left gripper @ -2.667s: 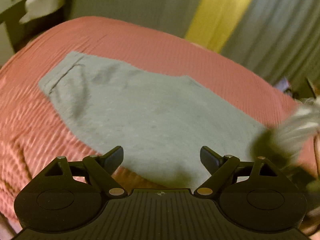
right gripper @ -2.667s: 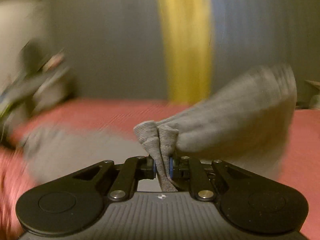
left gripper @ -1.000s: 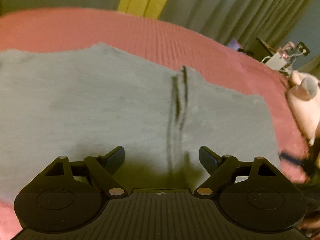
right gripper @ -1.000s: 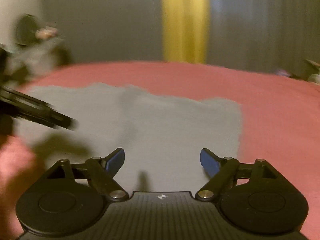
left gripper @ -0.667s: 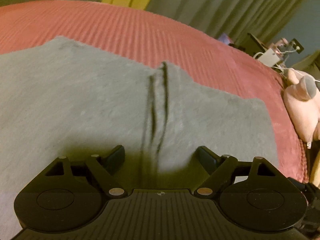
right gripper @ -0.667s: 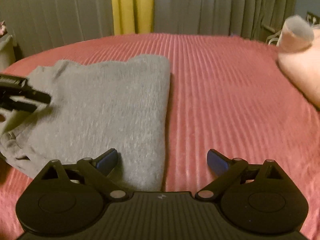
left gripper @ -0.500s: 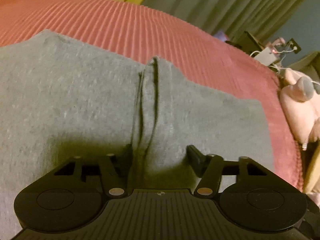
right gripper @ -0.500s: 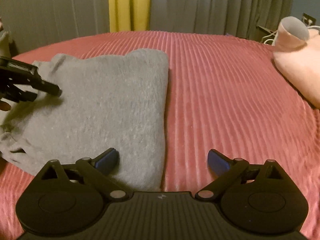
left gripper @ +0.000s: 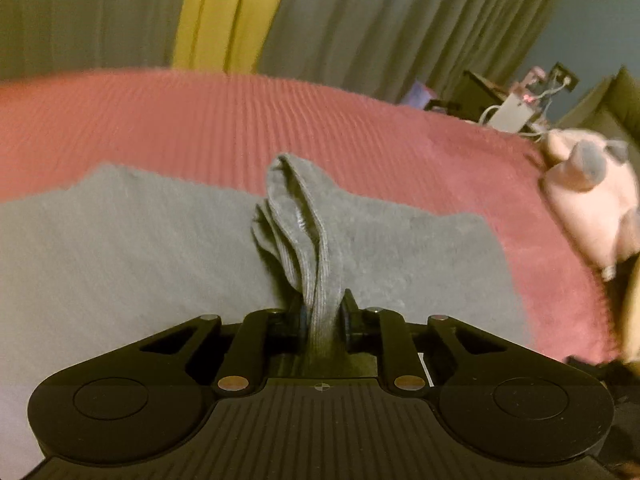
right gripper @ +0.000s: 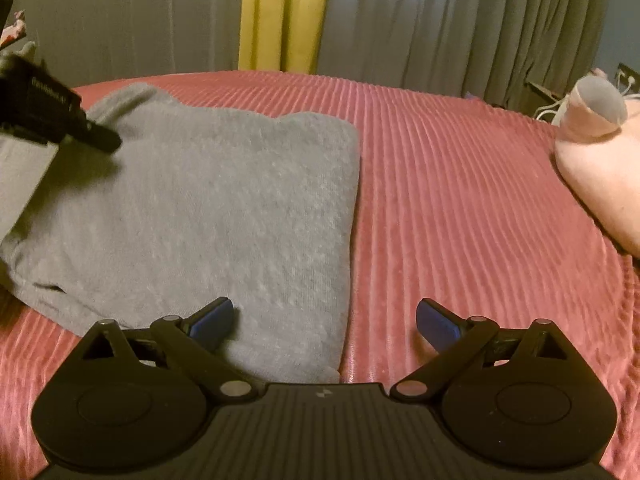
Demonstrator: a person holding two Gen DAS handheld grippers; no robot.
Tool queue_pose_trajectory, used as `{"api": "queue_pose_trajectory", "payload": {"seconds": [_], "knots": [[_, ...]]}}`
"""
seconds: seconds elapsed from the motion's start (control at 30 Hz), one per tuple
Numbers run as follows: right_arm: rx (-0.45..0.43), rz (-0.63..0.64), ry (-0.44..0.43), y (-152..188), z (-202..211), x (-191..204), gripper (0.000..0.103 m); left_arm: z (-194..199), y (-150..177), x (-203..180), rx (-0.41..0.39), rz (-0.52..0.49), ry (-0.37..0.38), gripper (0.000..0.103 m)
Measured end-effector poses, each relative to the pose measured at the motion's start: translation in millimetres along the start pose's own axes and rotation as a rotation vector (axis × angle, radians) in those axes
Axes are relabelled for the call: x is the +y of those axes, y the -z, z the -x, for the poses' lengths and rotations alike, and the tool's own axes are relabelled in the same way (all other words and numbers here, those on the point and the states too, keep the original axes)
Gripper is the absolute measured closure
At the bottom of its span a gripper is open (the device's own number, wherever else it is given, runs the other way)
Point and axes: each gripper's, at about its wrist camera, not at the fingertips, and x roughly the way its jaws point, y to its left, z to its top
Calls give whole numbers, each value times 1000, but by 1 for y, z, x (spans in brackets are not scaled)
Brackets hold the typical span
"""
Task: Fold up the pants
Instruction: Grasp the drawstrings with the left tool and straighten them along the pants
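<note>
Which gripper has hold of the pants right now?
The left gripper: it is closing on a bunched ridge of the grey pants. The right gripper gapes, empty.

One pair of grey pants [right gripper: 208,208], two tools, one pink plush toy [right gripper: 600,184], one yellow curtain strip [right gripper: 284,16], one red bed [right gripper: 460,200].

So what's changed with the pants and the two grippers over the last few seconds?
The right gripper let go of the gray pants and opened. The left gripper is closing, pinching up a ridge of fabric. The pants remain on the pink bedspread.
</note>
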Motion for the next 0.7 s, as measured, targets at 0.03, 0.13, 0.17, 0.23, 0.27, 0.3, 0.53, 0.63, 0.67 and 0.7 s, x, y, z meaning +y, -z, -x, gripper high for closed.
{"api": "queue_pose_trajectory", "payload": {"seconds": [0.03,0.13,0.17,0.23,0.27,0.3,0.53,0.63,0.67,0.7], "knots": [[2,10,-2,0,0,1,4,1,0,1,-7,-22,-25,84],[9,17,-12,5,1,1,4,-6,7,9,33,-54,-69,74],[18,12,-13,5,-1,0,4,-9,12,11,46,-55,-105,72],[32,-3,-16,6,-3,-1,4,-5,17,12,48,-45,-124,65],[30,-17,-22,5,-2,-3,4,0,21,15,47,-19,-103,61],[23,-26,-26,4,0,-4,4,4,24,18,47,5,-84,52],[18,-63,10,10,-2,-14,4,5,65,37,145,91,21,51],[67,-114,-7,14,-8,-16,4,10,73,37,104,63,11,66],[73,-116,-8,13,-7,-16,4,12,72,39,101,84,14,70],[73,-106,-8,11,-5,-15,4,14,71,43,98,117,19,78]]}}
